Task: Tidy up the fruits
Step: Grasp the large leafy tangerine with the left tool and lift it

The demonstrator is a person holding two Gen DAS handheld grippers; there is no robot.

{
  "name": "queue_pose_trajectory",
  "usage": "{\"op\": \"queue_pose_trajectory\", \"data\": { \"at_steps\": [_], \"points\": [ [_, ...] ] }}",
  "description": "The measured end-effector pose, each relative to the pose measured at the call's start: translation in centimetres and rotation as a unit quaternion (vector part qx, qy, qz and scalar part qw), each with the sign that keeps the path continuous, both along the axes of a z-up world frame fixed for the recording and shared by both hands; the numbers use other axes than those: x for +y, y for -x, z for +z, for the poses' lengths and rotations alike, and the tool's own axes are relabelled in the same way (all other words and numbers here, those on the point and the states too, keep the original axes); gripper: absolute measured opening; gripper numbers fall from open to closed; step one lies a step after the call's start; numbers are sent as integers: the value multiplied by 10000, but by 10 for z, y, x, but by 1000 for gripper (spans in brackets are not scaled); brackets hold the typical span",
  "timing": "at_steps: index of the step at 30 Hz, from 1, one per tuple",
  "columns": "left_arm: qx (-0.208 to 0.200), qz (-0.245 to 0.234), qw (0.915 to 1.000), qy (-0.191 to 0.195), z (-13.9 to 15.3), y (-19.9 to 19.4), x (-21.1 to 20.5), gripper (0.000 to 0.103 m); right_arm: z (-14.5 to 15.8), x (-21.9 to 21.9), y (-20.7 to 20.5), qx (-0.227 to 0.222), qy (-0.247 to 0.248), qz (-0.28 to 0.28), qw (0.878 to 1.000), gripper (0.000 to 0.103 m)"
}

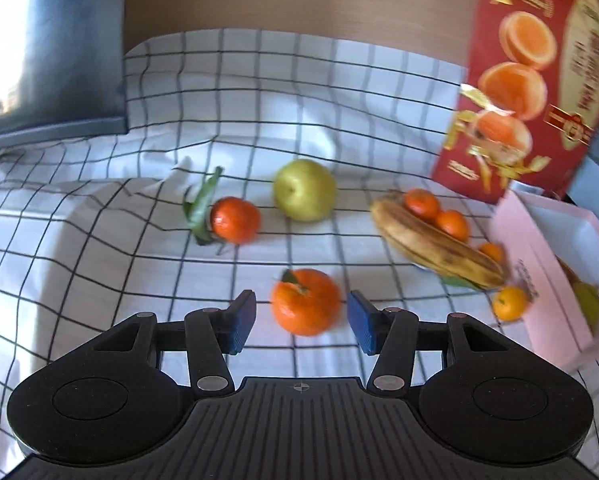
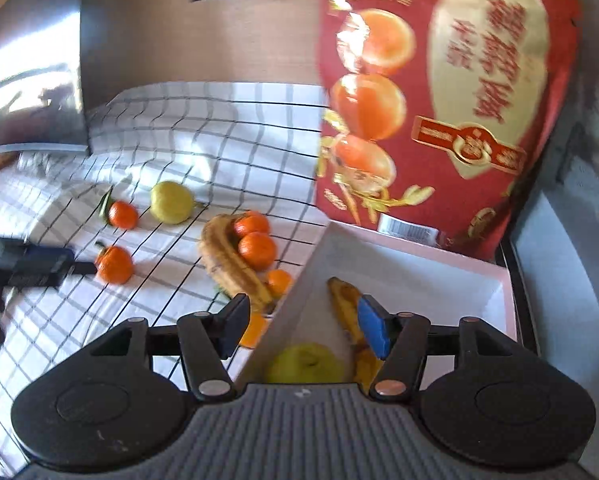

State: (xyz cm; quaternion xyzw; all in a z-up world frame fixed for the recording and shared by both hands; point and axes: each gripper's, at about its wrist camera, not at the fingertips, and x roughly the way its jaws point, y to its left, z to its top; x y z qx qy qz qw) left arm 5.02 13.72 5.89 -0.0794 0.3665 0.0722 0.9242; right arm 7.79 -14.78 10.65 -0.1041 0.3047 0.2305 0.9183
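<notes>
Left gripper (image 1: 301, 322): jaws spread, a mandarin (image 1: 306, 301) sits between the blue pads, untouched, low centre of frame.
Right gripper (image 2: 303, 330): released, nothing gripped, hovering over the pink box (image 2: 439, 256) rim at lower centre.
In the box: green apple (image 2: 305, 364), banana (image 2: 345, 308).
On the checked cloth (image 1: 99, 240): leafy mandarin (image 1: 235, 220), pear (image 1: 304, 190), brown banana (image 1: 435, 246) with small mandarins (image 1: 421, 204).
Upper right: red fruit carton (image 2: 439, 100).

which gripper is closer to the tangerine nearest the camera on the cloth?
Left. The left gripper straddles that tangerine, jaws open. The right gripper sits over the pink box, away from it.
</notes>
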Motion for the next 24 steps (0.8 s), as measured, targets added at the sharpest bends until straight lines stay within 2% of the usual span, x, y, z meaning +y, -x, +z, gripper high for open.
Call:
{"op": "queue_pose_trajectory", "data": {
  "at_steps": [4, 5, 9, 12, 16, 19, 24],
  "points": [
    [150, -95, 9998, -103, -8, -17, 5, 55, -4, 17, 18, -37, 136, 156, 9998, 63],
    [217, -146, 9996, -133, -11, -23, 4, 58, -6, 22, 21, -16, 151, 169, 9997, 64],
    [230, -348, 9991, 12, -18, -34, 5, 60, -18, 38, 32, -47, 329, 269, 9991, 64],
    [340, -409, 9986, -36, -22, -41, 1, 56, -22, 50, 38, -79, 453, 356, 9983, 64],
    [527, -569, 9970, 12, -30, -46, -1, 55, -21, 56, 40, -55, 477, 444, 9979, 64],
    [519, -585, 9969, -27, -31, -43, -2, 54, -21, 58, 37, -73, 563, 415, 9975, 65],
    [472, -735, 9958, 269, -22, -14, -8, 53, -22, 58, 37, -50, 502, 356, 9981, 66]
  ]
}}
